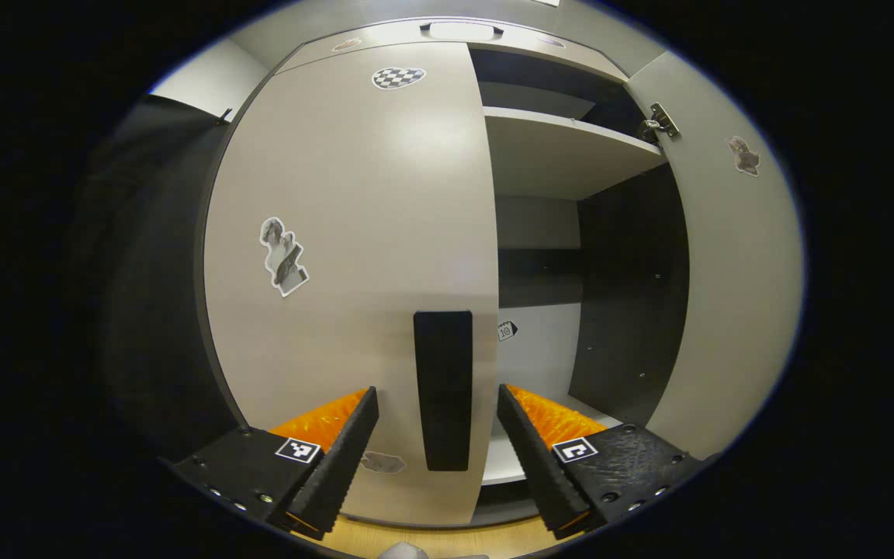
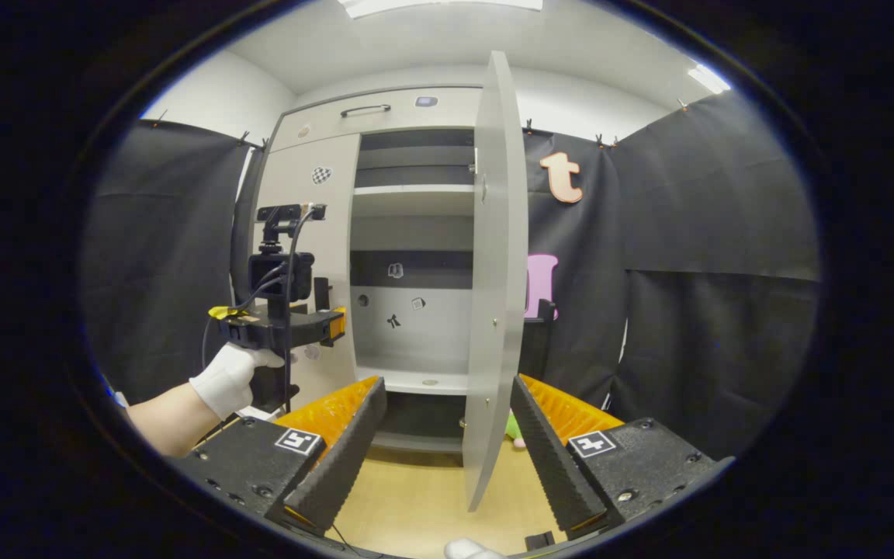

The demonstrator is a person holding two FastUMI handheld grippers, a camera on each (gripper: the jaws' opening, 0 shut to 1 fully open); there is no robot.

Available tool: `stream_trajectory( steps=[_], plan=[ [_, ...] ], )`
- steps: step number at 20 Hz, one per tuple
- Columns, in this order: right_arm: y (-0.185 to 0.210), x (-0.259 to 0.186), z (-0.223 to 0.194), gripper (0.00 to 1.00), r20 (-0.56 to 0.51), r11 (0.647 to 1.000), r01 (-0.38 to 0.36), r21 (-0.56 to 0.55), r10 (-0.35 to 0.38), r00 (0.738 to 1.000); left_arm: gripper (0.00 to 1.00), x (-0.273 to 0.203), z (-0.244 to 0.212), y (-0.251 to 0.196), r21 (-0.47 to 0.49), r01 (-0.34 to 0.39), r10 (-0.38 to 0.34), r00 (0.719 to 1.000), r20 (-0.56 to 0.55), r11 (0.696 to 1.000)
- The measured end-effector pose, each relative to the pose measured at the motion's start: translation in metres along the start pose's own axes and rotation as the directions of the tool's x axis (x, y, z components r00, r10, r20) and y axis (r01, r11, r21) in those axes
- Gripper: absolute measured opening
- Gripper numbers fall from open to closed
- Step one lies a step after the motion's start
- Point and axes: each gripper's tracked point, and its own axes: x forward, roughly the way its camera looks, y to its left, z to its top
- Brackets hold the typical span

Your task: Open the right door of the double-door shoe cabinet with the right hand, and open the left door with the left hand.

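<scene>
Left gripper [image 1: 438,435]: jaws spread, straddling the vertical black bar handle [image 1: 443,388] of the closed pale-grey left door [image 1: 354,233].
Right gripper [image 2: 447,442]: gaping, holding nothing.

Pale grey left door [image 1: 354,256] carries a black handle [image 1: 443,388] and a black-and-white checkered sticker [image 1: 398,77].

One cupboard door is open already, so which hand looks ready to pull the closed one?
The left. Its tool is open, fingers either side of the dark handle on the closed left door. The right tool sits farther back, straddling the open right door's edge.
</scene>
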Motion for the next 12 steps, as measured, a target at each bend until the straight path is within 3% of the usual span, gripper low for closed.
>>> stream_trajectory(
  steps=[3, 6, 7, 10, 12],
  plan=[
    [0.002, 0.003, 0.0, 1.0, 0.0, 1.0, -0.008, -0.004, 0.008, 1.0, 0.83, 0.007, -0.006, -0.003, -0.026, 0.007, -0.008, 1.0, -0.022, 1.0],
    [0.0, 0.005, 0.001, 1.0, 0.003, 1.0, -0.008, -0.002, 0.008, 1.0, 0.61, 0.016, -0.01, -0.007, -0.04, 0.02, -0.021, 1.0, -0.023, 0.999],
    [-0.002, 0.004, 0.001, 1.0, 0.005, 1.0, -0.006, -0.001, 0.006, 1.0, 0.6, 0.012, -0.011, -0.007, -0.032, 0.018, -0.019, 0.999, -0.029, 0.999],
    [-0.003, 0.004, 0.001, 1.0, 0.004, 1.0, -0.005, 0.002, 0.005, 1.0, 0.33, 0.01, -0.016, -0.007, -0.026, 0.016, -0.017, 0.999, -0.048, 1.0],
    [-0.003, 0.003, -0.001, 1.0, 0.002, 1.0, -0.006, 0.001, 0.006, 1.0, 0.3, 0.009, -0.017, -0.007, -0.031, 0.018, -0.02, 0.999, -0.05, 0.999]
  ],
)
